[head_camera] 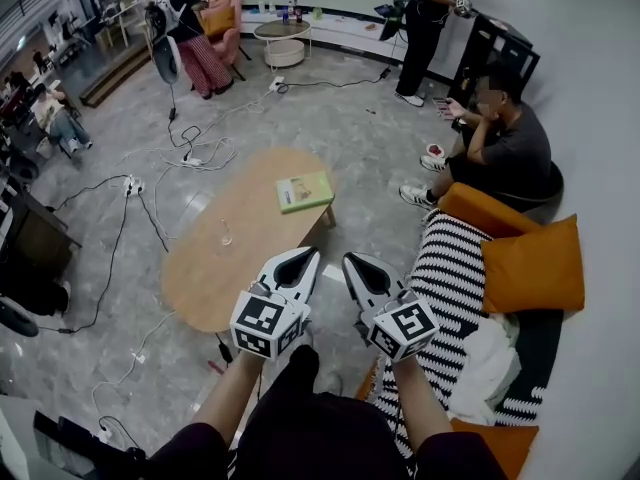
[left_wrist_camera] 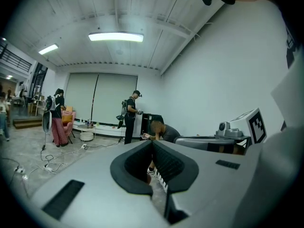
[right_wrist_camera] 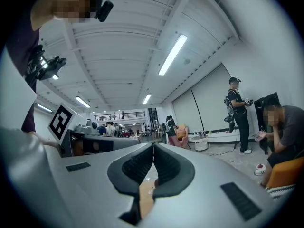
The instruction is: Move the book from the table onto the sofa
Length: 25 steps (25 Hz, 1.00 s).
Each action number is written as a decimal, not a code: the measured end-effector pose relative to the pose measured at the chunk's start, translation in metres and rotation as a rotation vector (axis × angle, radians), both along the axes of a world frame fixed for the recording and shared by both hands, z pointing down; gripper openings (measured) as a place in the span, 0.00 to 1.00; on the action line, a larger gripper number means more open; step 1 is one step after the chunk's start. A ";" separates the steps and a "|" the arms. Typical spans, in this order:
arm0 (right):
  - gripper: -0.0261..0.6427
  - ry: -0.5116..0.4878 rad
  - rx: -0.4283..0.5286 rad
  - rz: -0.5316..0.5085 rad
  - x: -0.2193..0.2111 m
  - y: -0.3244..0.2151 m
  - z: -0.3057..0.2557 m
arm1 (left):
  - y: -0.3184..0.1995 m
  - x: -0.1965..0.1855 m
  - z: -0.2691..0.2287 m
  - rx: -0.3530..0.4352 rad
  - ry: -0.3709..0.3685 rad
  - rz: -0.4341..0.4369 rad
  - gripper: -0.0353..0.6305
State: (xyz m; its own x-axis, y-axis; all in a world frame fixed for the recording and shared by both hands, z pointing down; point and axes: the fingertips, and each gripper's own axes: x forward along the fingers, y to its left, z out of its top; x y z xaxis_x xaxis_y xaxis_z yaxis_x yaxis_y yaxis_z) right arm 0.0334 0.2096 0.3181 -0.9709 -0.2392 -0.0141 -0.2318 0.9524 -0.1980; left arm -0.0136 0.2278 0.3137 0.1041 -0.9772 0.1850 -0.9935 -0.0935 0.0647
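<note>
A thin green book (head_camera: 304, 191) lies on the oval wooden desk (head_camera: 200, 278), with perhaps a clear glass (head_camera: 226, 234) nearby. The left tongs (head_camera: 310, 256) and right tongs (head_camera: 352, 260) hover closed and empty beside the black-and-white striped sofa (head_camera: 455, 268).

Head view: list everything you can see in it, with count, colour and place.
book: one, green, far end of the table
table: one, light wood, oval, centre of the floor
sofa: one, black-and-white striped, right
cushion: one, orange, on the sofa
cloth: one, white, on the sofa's near part
cables: several, black and white, floor at left
seated person: one, dark shirt, beyond the sofa
standing people: two, far end of the room
left gripper: one, grey-white, shut, empty, by the table's near end
right gripper: one, grey-white, shut, empty, beside it
</note>
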 end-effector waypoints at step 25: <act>0.08 0.034 -0.054 0.068 -0.185 -0.128 0.012 | -0.125 -0.190 0.019 -0.052 0.047 0.049 0.08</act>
State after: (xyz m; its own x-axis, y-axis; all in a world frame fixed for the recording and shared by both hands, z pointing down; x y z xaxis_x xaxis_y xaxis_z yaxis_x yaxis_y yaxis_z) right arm -0.1516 0.0817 0.3302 -0.9519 -0.3044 0.0333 -0.3033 0.9222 -0.2399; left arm -0.2039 0.1028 0.3324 0.1616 -0.9600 0.2287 -0.9835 -0.1376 0.1176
